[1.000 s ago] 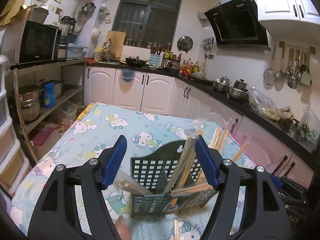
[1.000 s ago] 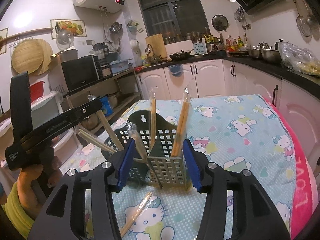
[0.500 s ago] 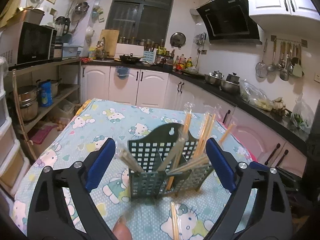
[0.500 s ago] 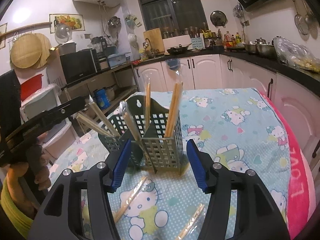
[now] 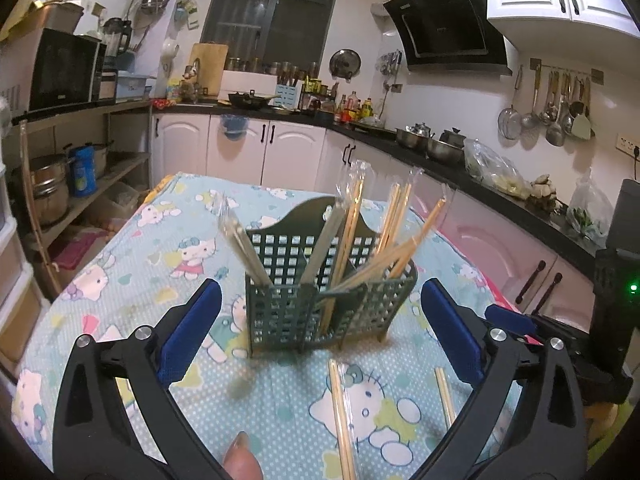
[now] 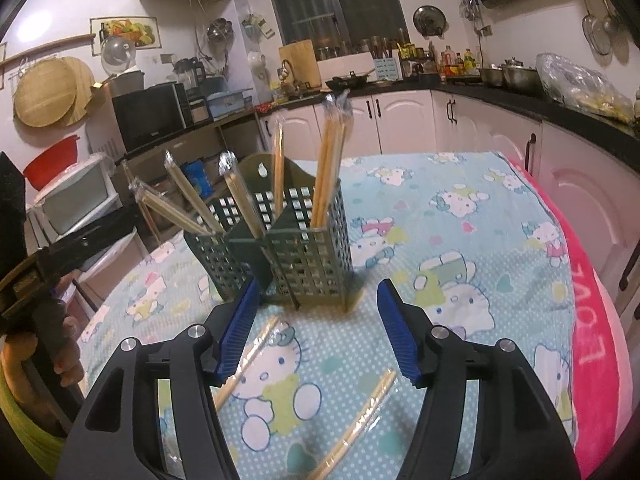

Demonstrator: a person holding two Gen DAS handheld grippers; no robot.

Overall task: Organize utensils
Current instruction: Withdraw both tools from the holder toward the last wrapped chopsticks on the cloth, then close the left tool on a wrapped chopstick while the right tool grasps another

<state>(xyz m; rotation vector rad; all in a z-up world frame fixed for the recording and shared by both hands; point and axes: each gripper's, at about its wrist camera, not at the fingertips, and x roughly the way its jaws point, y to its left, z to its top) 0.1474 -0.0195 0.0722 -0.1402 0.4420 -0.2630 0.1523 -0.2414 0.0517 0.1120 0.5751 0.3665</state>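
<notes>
On the pink edge of the cloth (image 6: 592, 344), to the right of the right fingers, big letters read "LOVE". The rest of the cloth is blue with cat pictures. Other writing in the kitchen is too small to read.

In the left wrist view, a shelf (image 5: 80, 184) with pots stands far off to the left of the fingers. The green basket (image 5: 320, 300) stands on the desk (image 5: 132, 280) just ahead of the fingers, in the middle. Wrapped chopsticks (image 5: 348, 232) stick up out of its boxes, some straight and some leaning. Nearer than the basket, two wrapped pairs lie flat on the cloth: one pair (image 5: 340, 412) between the fingers and another pair (image 5: 445, 396) just by the right-hand finger. A fingertip (image 5: 240, 456) shows at the bottom edge.

The left gripper (image 5: 320, 332) is opening and its fingers are very wide apart. They hold nothing and touch nothing.

In the right wrist view, a hand (image 6: 48, 344) holds the other tool to the left of the fingers. The basket (image 6: 280, 256) stands just ahead. One flat pair (image 6: 244, 364) lies partly under the left-hand finger, and one pair (image 6: 360, 420) lies between the fingers, closer to the camera.

The right gripper (image 6: 316, 320) is opening too, about halfway wide. Nothing is held in it.
</notes>
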